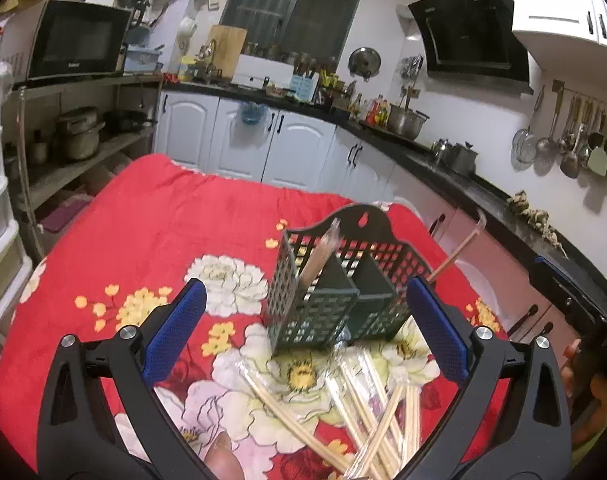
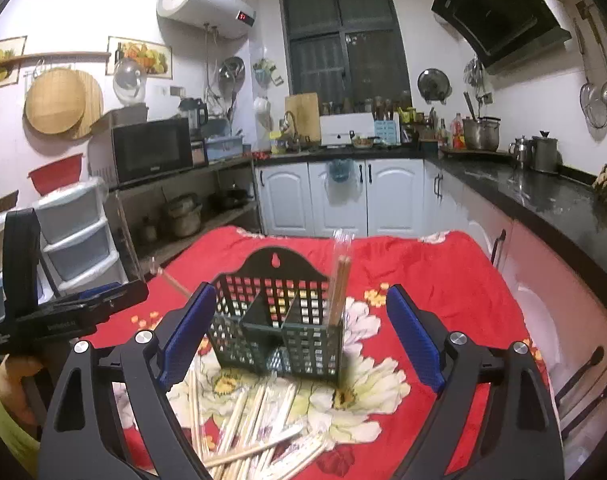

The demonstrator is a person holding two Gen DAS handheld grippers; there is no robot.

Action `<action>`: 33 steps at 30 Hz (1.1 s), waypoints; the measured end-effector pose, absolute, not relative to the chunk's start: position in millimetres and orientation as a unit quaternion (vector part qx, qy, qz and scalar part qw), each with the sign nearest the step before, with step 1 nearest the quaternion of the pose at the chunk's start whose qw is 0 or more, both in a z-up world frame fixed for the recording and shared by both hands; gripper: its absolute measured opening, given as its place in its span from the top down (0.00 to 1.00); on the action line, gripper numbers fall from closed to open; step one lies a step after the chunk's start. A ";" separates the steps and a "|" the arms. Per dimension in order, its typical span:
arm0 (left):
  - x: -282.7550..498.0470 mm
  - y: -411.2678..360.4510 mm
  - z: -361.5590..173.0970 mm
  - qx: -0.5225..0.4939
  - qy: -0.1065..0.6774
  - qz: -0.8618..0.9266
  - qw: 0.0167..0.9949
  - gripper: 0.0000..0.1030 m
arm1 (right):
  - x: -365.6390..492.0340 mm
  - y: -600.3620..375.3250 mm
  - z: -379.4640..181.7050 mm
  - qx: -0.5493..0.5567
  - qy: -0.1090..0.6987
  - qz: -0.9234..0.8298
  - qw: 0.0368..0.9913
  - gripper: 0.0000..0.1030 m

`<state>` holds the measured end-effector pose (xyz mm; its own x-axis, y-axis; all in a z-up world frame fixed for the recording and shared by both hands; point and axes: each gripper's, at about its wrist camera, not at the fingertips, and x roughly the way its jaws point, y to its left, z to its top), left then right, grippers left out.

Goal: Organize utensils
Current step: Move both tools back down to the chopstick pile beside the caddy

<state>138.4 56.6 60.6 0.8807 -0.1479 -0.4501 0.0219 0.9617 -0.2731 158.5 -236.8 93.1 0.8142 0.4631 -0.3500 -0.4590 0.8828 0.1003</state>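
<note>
A black lattice utensil basket (image 1: 335, 280) (image 2: 279, 320) with compartments stands on the red floral cloth (image 1: 143, 232) (image 2: 443, 280). One wrapped chopstick pair (image 1: 319, 256) (image 2: 341, 284) stands in an end compartment. Several wrapped chopstick pairs (image 1: 367, 412) (image 2: 247, 432) lie loose on the cloth in front of the basket. My left gripper (image 1: 305, 294) is open and empty, above the pile, facing the basket. My right gripper (image 2: 301, 300) is open and empty, also facing the basket. Another wrapped pair (image 1: 459, 252) (image 2: 171, 280) shows beside the basket; what holds it is hidden.
White cabinets and a black counter (image 2: 543, 196) with pots run along the back and right. A shelf with a microwave (image 2: 151, 152) and plastic drawers (image 2: 75, 232) stand on the left. The left gripper's body (image 2: 63, 316) shows at the left of the right wrist view.
</note>
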 end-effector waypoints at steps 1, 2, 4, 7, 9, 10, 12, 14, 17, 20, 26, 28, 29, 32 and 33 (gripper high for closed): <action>138.1 58.4 56.6 -0.133 0.245 -0.043 0.959 0.10 | 158.0 -236.4 90.7 0.005 0.189 0.243 0.952 0.18; 138.2 60.1 53.0 -0.135 0.250 -0.043 0.958 0.10 | 158.0 -235.3 87.8 0.004 0.194 0.244 0.950 0.18; 138.1 61.8 47.1 -0.136 0.258 -0.039 0.956 0.10 | 157.9 -233.2 81.3 -0.001 0.203 0.244 0.948 0.18; 136.9 65.5 40.1 -0.140 0.265 -0.033 0.953 0.10 | 157.4 -231.0 73.4 -0.004 0.213 0.247 0.945 0.18; 136.7 67.7 36.1 -0.144 0.270 -0.031 0.952 0.10 | 157.8 -231.2 69.1 -0.003 0.218 0.247 0.944 0.18; 136.4 68.9 33.5 -0.145 0.273 -0.029 0.951 0.10 | 157.9 -231.6 66.8 -0.002 0.221 0.247 0.943 0.18; 135.4 70.2 28.9 -0.146 0.278 -0.029 0.949 0.10 | 158.4 -234.2 62.5 -0.001 0.227 0.246 0.942 0.18; 135.8 70.4 26.2 -0.147 0.284 -0.028 0.947 0.10 | 159.4 -235.8 57.0 -0.004 0.235 0.242 0.941 0.18; 136.6 71.3 19.4 -0.150 0.294 -0.029 0.944 0.10 | 161.7 -239.8 47.7 -0.004 0.253 0.236 0.938 0.19; 138.6 71.1 12.9 -0.151 0.303 -0.029 0.940 0.10 | 163.5 -242.9 38.4 -0.006 0.271 0.230 0.935 0.27; 141.3 65.6 3.1 -0.146 0.318 -0.035 0.936 0.10 | 166.6 -246.1 19.5 -0.014 0.308 0.223 0.925 0.38; 143.4 63.8 -1.8 -0.144 0.326 -0.034 0.934 0.10 | 169.2 -246.4 12.2 -0.014 0.324 0.219 0.920 0.39; 144.3 63.6 -4.6 -0.143 0.329 -0.035 0.933 0.10 | 171.0 -246.7 9.6 -0.014 0.329 0.218 0.919 0.40; 147.1 62.0 -12.5 -0.139 0.343 -0.032 0.928 0.10 | 175.4 -243.7 -1.5 -0.021 0.353 0.212 0.911 0.41; 148.1 61.6 -14.5 -0.138 0.346 -0.032 0.927 0.10 | 176.9 -242.4 -5.7 -0.022 0.361 0.209 0.909 0.42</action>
